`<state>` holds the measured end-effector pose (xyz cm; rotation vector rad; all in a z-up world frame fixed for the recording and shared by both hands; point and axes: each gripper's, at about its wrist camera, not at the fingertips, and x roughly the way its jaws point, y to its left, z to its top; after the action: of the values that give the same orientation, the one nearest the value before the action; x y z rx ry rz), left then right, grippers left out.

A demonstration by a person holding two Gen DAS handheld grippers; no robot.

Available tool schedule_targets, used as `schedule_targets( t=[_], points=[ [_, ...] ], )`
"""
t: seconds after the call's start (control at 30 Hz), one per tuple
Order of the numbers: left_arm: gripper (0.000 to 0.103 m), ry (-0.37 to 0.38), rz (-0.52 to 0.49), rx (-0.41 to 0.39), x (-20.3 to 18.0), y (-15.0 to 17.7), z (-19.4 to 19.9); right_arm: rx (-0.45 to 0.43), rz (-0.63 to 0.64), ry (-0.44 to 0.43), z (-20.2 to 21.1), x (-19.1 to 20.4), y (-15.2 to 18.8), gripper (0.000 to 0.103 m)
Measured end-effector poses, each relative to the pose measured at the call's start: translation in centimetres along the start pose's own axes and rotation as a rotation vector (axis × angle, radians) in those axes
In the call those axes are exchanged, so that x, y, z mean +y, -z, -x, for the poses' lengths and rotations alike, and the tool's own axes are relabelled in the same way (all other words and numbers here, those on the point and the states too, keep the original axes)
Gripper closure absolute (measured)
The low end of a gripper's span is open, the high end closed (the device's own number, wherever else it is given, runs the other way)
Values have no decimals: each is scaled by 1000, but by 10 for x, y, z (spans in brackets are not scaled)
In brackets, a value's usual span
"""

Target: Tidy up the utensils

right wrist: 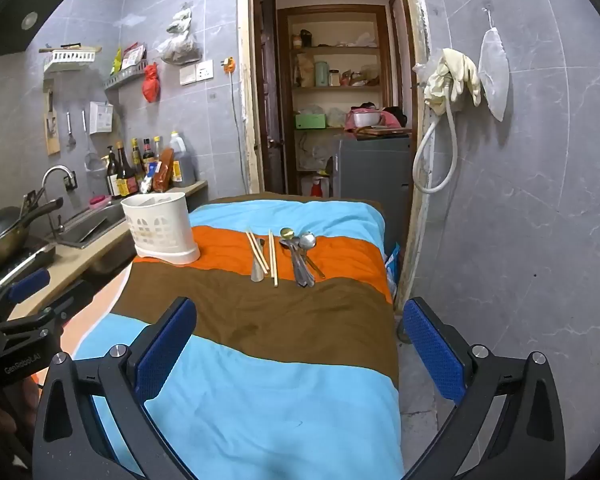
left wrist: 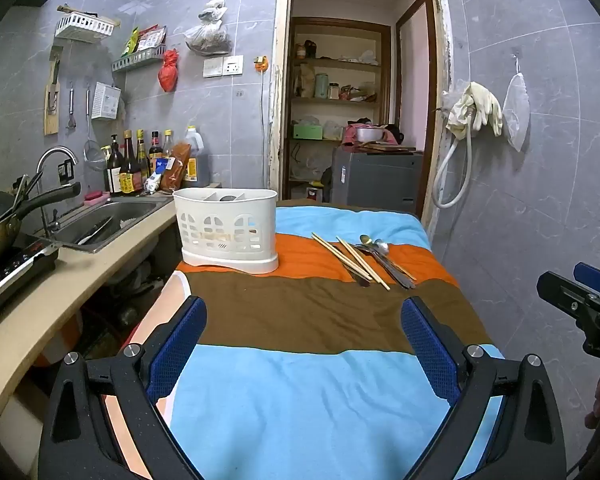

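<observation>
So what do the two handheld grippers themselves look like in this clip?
Both are the same build: the left gripper and right gripper have black frames with triangular cut-outs, silver round bolts at the joints, and two fingers faced with textured blue pads. The left one's body carries white "GenRobot.AI" lettering, seen from the right wrist view. No cables are visible.

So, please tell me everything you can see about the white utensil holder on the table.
The white utensil holder is an oval tub that looks like plastic, standing upright on a wider white base tray. Its lower wall has rows of arched and square cut-outs. Inner dividers split it into compartments, and something dark shows in one of them. It stands on the orange stripe of the striped cloth, at the edge next to the counter, apart from the chopsticks and spoons. Neither gripper touches it.
</observation>
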<state>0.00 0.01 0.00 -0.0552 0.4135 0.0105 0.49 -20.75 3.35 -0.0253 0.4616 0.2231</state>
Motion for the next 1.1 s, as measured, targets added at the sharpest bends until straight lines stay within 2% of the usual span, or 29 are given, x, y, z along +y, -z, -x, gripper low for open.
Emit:
schedule_targets(
  t=[1.1],
  points=[
    [8, -11, 7, -1, -3, -5, -2, -2, -1, -4, -3, 2, 0, 0]
  ],
)
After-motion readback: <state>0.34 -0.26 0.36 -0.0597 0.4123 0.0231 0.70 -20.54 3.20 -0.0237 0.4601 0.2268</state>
